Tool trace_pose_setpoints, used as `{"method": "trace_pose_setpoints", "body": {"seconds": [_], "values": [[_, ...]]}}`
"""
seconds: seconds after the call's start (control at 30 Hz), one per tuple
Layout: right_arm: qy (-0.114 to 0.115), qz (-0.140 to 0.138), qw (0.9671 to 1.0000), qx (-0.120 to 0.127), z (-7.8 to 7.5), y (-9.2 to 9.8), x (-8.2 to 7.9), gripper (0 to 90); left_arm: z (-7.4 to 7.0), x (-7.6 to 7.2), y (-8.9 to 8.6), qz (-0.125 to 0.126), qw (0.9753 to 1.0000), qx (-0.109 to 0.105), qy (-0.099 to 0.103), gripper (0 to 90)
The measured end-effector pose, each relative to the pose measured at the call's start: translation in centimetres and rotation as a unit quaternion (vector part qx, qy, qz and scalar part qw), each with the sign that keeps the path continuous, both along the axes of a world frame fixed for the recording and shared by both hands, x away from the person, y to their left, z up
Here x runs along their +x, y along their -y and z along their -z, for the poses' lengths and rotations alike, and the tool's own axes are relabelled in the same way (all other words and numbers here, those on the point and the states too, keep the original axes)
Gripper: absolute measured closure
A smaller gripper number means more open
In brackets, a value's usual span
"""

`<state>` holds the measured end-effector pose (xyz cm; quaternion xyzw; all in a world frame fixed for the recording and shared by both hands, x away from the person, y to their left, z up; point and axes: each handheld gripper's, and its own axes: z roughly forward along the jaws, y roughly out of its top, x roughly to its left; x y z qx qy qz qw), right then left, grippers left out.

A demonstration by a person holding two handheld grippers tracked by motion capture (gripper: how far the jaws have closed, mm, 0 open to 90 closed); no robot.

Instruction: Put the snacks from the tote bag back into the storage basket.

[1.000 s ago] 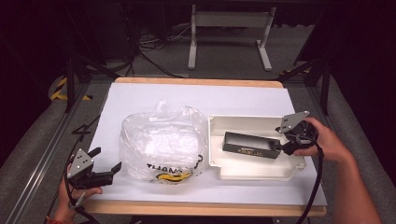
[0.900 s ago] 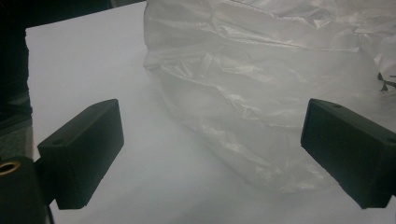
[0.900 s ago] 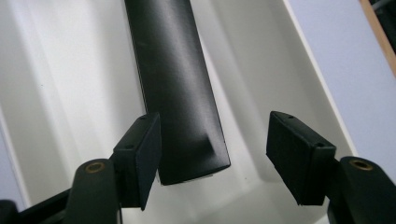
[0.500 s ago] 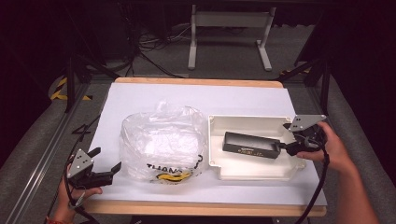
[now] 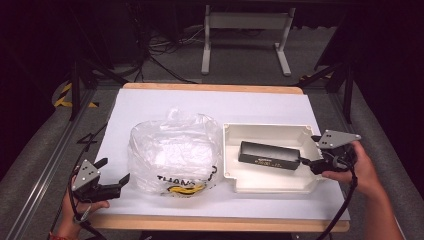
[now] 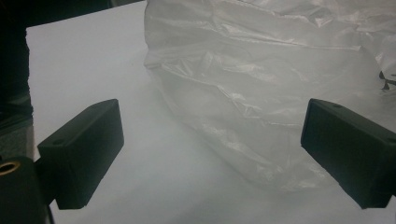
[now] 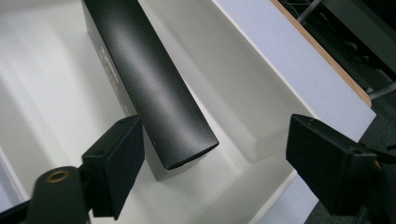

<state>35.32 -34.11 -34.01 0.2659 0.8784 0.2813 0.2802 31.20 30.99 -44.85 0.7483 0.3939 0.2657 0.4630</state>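
A long black box (image 5: pixel 270 155) lies inside a shallow white tray (image 5: pixel 265 181) at the right of the table. My right gripper (image 5: pixel 313 152) is open at the tray's right rim and points left. In the right gripper view the black box (image 7: pixel 154 88) ends between the jaws of my right gripper (image 7: pixel 217 133), close beside the left one, and the right jaw stands well clear of it. A crumpled clear plastic bag (image 5: pixel 172 152) with dark and yellow print sits mid-table. My left gripper (image 5: pixel 114 171) is open just left of it, and the bag (image 6: pixel 261 84) lies beyond my left gripper (image 6: pixel 215 121).
A white sheet (image 5: pixel 210 105) covers the wooden tabletop, bare at the back and far left. Dark floor, cables and a metal stand (image 5: pixel 245 30) lie beyond the far edge. A person's hands (image 5: pixel 360 170) come in at the bottom corners.
My right gripper has drawn back to the right and slightly toward the near edge, away from the black box's end. The box, the bag and the left gripper have stayed put.
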Motion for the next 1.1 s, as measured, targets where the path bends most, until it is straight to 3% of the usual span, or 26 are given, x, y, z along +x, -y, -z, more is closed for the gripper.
{"method": "trace_pose_setpoints", "body": {"seconds": [0.57, 0.63, 1.1], "values": [[0.036, 0.067, 0.9962, 0.044, 1.1, 1.6, -2.4, 10.4, 0.0, 0.0, 0.0, 0.000, 1.0000, 0.000, -0.001, 6.8], [0.035, 0.072, 0.9946, 0.066, 1.5, 2.0, -2.9, 10.4, 0.0, 0.0, 0.0, 0.000, 1.0000, 0.000, -0.001, 6.8], [0.056, 0.109, 0.9870, 0.105, 3.6, 2.8, -4.7, 8.0, 0.0, 0.2, 0.1, 0.001, 1.0000, 0.001, -0.002, 6.8]]}}
